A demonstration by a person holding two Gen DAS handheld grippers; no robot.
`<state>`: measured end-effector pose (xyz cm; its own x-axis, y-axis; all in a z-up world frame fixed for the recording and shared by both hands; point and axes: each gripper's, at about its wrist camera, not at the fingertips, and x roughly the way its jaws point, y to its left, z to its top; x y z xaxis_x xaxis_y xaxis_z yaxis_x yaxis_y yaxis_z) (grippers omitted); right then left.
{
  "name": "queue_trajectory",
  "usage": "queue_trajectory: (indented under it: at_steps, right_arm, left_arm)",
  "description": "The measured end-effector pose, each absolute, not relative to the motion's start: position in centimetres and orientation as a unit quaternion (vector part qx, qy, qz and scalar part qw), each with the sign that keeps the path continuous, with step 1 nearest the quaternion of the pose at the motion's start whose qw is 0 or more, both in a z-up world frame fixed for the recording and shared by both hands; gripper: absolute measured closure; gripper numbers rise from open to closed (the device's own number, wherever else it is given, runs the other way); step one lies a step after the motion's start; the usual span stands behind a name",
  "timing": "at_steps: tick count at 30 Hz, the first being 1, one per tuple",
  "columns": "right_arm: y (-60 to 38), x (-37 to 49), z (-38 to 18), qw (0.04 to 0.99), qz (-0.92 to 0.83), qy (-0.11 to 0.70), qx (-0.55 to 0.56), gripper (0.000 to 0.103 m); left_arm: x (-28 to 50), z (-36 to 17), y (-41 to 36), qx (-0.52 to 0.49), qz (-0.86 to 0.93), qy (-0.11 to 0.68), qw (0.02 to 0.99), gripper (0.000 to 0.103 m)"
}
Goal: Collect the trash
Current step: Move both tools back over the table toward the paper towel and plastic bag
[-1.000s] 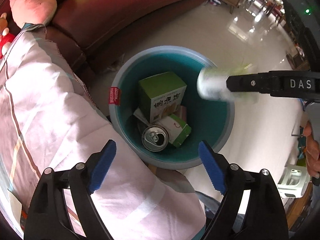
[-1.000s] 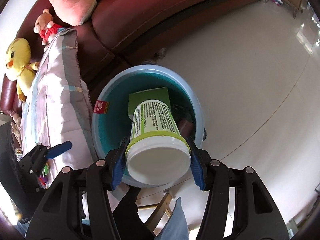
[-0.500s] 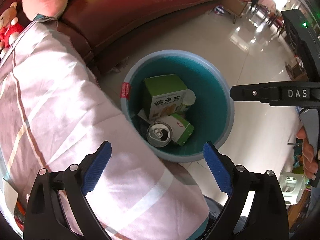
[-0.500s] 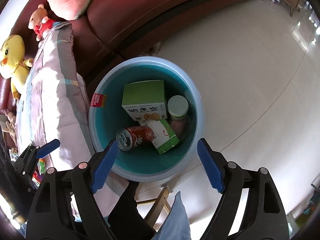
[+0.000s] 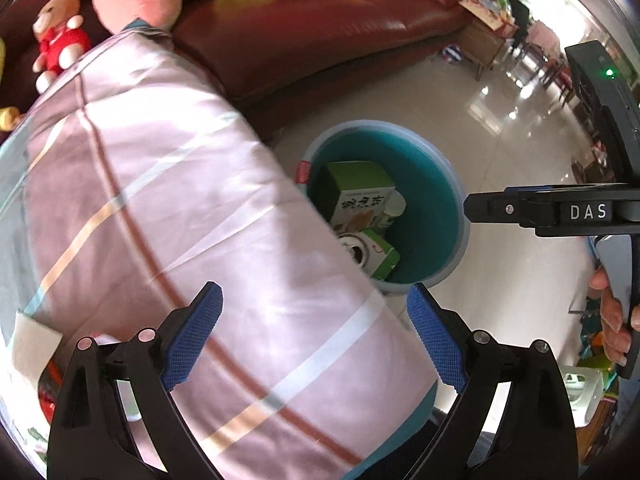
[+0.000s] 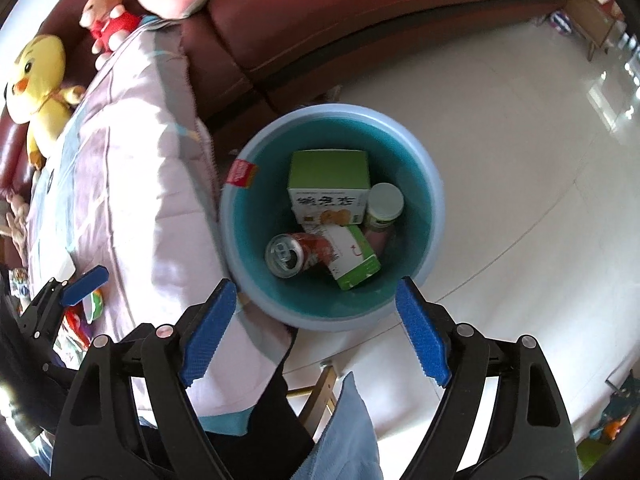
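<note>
**Tub dropped into the bin**

A second ago the right gripper (image 6: 312, 330) clamped a white tub over the bin (image 6: 434, 184); its jaws have just spread, empty now, and the tub (image 6: 385, 205) lies inside beside the green box (image 6: 328, 184) and can (image 6: 294, 254). The left gripper (image 5: 314, 340) hangs open too, over a striped blanket (image 5: 152, 184). One item binned. Glossy floor (image 6: 520, 128), red sofa (image 6: 320, 8) behind.

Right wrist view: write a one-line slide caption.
Open right claw above teal bin holding green box, soda can and white-lidded jar.
</note>
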<state>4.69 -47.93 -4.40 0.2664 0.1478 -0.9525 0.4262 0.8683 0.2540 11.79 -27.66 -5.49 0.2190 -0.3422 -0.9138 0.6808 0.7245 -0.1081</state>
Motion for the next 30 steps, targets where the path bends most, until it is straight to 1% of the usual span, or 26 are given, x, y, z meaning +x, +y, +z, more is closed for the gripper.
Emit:
queue_trajectory:
  at_steps: [9, 22, 30]
  right_arm:
    - [-40.9, 6.5, -2.8, 0.766, -0.052, 0.61, 0.199, 0.025]
    - [-29.0, 10.1, -1.0, 0.77, 0.015, 0.626, 0.123, 0.025]
    - [-22.5, 12.0, -0.8, 0.764, 0.052, 0.638, 0.081, 0.025]
  left_arm:
    - [12.3, -3.8, -19.8, 0.129, -0.297, 0.517, 0.792, 0.009]
    - [14.2, -2.0, -4.9, 0.074, -0.204, 0.505, 0.835, 0.009]
    - [13.0, -2.6, 4.9, 0.051, -0.134, 0.511, 0.848, 0.009]
